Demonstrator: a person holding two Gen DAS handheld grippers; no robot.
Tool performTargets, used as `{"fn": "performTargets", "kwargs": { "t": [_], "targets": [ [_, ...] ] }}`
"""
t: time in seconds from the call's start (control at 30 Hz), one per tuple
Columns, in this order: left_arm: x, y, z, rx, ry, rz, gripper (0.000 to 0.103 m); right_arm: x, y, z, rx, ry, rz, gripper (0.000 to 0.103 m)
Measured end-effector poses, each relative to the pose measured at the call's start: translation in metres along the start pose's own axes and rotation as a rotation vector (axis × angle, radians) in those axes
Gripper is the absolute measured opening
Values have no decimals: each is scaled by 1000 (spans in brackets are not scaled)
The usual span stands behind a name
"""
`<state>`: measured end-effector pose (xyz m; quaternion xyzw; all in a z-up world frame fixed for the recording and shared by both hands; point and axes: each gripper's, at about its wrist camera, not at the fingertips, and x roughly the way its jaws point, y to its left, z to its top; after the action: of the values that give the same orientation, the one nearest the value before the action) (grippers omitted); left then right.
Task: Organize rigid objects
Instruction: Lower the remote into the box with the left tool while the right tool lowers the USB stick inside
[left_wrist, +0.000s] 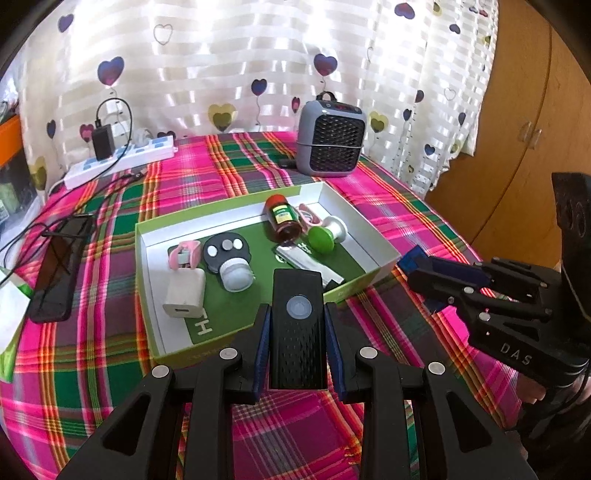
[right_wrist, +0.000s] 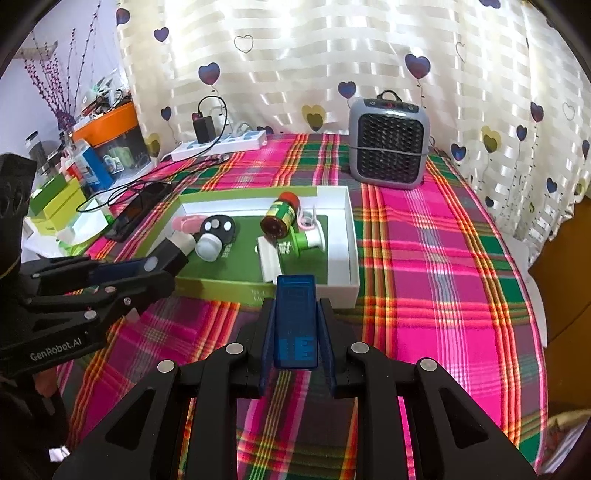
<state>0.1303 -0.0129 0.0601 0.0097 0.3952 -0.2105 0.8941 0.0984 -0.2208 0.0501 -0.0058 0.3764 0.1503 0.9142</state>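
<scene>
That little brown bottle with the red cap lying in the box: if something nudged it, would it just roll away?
Probably it would roll: the brown bottle lies on its round side. It likely wouldn't travel far, since the green-topped spool and the box wall sit close by. It looks rigid and small, so probably light.

We see the left tool (left_wrist: 298, 332) as matte black plastic: two angular linkage arms with triangular cut-outs, round silver pivot pins at the joints, and dark blue pads (left_wrist: 261, 343) lining its fingers. The right tool (right_wrist: 295, 325) has the same build, black with silver pins and blue pads (right_wrist: 268, 339). White lettering on the side reads "DAS" on the right, "GenRobot.AI" on the left.
</scene>
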Motion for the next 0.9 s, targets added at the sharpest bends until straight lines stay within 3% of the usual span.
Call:
{"fn": "performTargets", "kwargs": {
  "t": [0.53,0.9],
  "targets": [
    [16,22,15,-48,-3,3,26,17,11,39,-22,-24,38,23],
    [39,26,22,-52,34,-11,27,27,15,48,-27,-17,41,23]
  ]
}}
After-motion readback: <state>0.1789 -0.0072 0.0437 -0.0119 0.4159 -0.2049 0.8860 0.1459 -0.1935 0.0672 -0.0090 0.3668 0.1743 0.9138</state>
